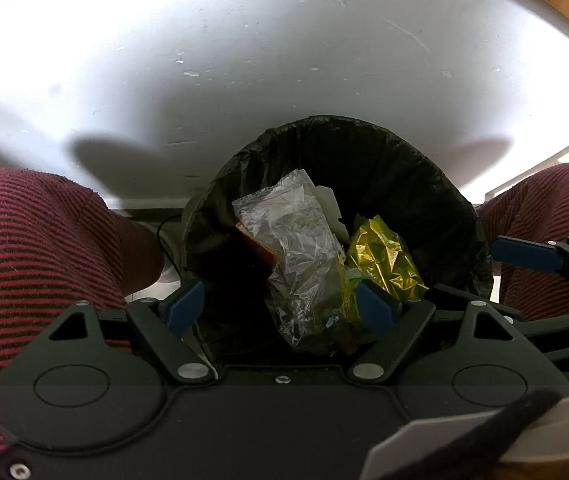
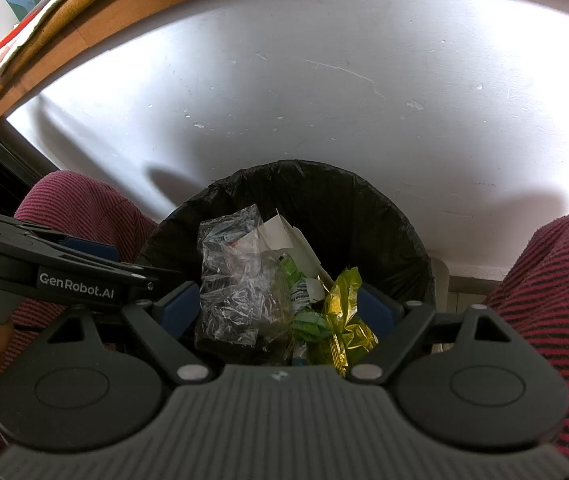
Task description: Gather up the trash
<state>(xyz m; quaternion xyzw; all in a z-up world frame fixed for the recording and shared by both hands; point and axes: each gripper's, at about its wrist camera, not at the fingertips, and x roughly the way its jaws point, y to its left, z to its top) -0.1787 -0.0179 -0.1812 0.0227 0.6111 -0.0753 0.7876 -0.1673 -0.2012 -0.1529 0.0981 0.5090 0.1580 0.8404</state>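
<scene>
Bin [image 1: 424,184], black-lined, holds a clear plastic bag [image 1: 300,248], yellow wrapper [image 1: 380,256] and white card [image 1: 330,208]. Left gripper [image 1: 284,304] and right gripper [image 2: 280,304] both gape wide, empty, directly above this trash.

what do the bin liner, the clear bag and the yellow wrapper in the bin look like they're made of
Bin liner: thin black plastic film, slightly glossy, gathered in fine pleats round the rim.
Clear bag: thin transparent plastic, crumpled, with white glints along the creases.
Yellow wrapper: probably metallised plastic or foil film; it shines like a mirror on sharp folds.
</scene>
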